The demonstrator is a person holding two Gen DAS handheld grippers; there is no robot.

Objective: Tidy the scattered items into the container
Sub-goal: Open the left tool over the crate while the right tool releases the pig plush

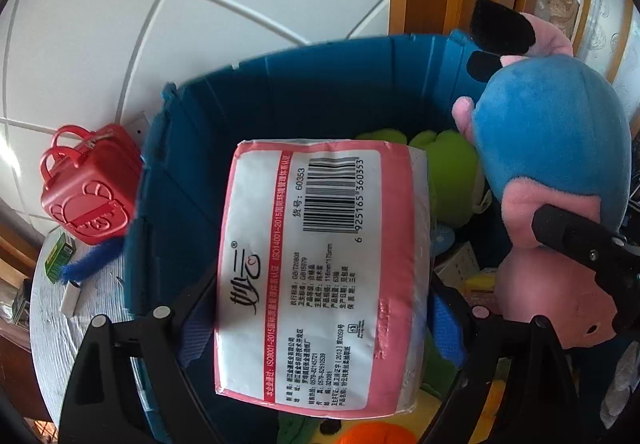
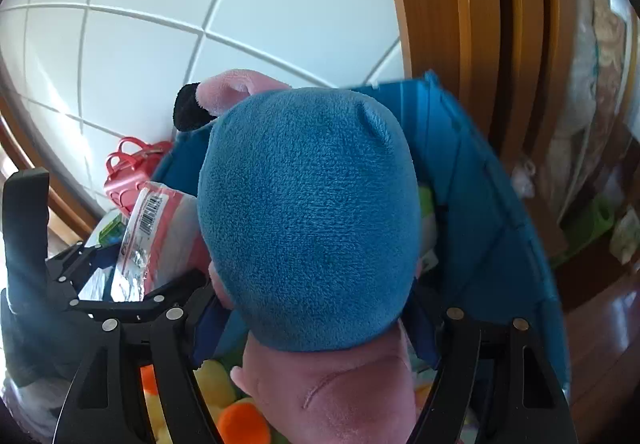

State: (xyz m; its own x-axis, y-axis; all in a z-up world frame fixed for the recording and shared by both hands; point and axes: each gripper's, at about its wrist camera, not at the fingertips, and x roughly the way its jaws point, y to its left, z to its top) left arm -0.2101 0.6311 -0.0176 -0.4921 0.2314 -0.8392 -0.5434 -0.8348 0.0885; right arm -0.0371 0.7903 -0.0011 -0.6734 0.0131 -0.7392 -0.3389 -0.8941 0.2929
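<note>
My left gripper [image 1: 320, 324] is shut on a pink-and-white tissue pack [image 1: 320, 264], whose barcode label faces the camera. The pack hangs over the open blue bin [image 1: 224, 115]. My right gripper [image 2: 316, 328] is shut on a plush pig in a blue dress [image 2: 312, 211], gripped near its pink head. The pig also hovers above the bin [image 2: 472, 183], to the right of the tissue pack [image 2: 160, 228]. In the left wrist view the pig [image 1: 552, 147] fills the right side, with one black finger of the right gripper [image 1: 580, 244] against it.
Inside the bin lie a green plush [image 1: 444, 167] and yellow and orange soft toys [image 2: 240, 420]. Left of the bin, on a pale round tabletop [image 1: 52, 324], are a red toy case [image 1: 88, 187], a small green box [image 1: 58, 256] and a blue fuzzy strip [image 1: 92, 264]. A tiled wall and a wooden frame stand behind.
</note>
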